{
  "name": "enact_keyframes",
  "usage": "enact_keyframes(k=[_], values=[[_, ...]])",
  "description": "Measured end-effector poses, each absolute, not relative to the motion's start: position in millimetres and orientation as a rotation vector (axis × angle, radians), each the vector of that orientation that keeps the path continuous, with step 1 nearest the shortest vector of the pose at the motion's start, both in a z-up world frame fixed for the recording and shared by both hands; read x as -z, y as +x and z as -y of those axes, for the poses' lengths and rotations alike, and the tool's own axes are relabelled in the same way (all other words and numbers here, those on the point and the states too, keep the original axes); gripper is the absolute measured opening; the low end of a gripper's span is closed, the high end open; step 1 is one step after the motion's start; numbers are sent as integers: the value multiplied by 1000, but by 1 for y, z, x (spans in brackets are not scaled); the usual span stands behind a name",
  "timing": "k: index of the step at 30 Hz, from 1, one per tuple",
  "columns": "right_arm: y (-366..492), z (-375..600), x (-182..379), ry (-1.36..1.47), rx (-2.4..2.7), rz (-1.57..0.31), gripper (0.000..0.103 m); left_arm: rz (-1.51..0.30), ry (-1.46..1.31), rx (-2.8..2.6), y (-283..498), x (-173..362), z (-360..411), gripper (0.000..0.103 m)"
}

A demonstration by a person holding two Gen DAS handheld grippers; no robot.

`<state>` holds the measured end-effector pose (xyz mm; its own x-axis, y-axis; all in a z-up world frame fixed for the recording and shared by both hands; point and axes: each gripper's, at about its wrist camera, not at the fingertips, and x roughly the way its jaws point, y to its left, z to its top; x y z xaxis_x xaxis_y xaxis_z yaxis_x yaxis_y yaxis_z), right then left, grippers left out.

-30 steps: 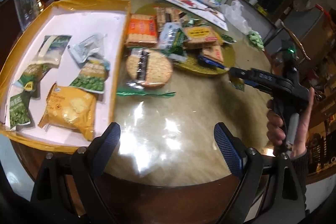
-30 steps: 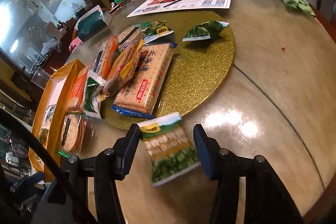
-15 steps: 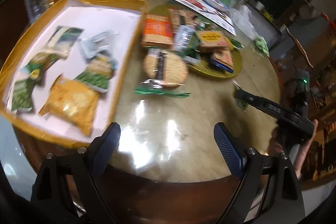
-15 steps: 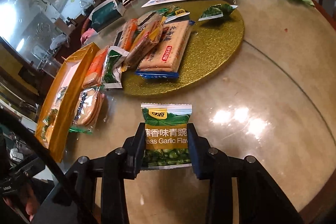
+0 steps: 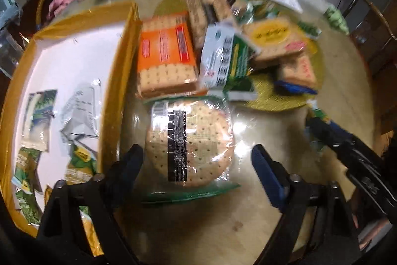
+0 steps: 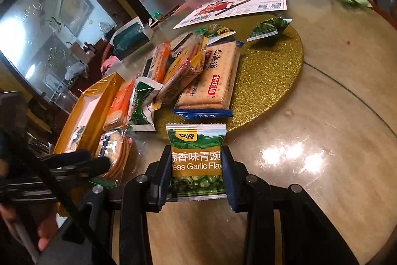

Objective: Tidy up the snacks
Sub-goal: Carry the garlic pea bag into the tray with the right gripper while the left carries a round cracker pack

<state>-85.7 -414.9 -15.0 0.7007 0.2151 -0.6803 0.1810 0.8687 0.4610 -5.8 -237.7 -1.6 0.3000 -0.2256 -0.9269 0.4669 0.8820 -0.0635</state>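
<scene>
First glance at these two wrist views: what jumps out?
In the right wrist view, the green garlic pea packet sits clamped between the right gripper fingers, low over the glossy table. In the left wrist view, the round cracker pack lies between the open left gripper fingers, beside the yellow tray. Behind both, cracker packs pile on the gold glitter disc.

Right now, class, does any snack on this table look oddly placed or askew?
Yes: the biscuit packs on the gold mat lean across each other in a slumped heap, and one green packet lies crumpled apart.
</scene>
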Motion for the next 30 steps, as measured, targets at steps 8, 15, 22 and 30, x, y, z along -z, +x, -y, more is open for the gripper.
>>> enact_keyframes(k=[8,15,22,30], values=[[-89,410,15,523,-45,-799,37,-1141,250,463,-48,8,222,76],[-91,396,8,479,-93,-788,36,-1015,120,509,-85,-16,195,76],[-97,363,-29,462,-173,-764,35,-936,-70,495,-90,-73,125,76],[-67,292,-74,345,-240,-771,35,-857,-125,377,-53,-92,66,76]])
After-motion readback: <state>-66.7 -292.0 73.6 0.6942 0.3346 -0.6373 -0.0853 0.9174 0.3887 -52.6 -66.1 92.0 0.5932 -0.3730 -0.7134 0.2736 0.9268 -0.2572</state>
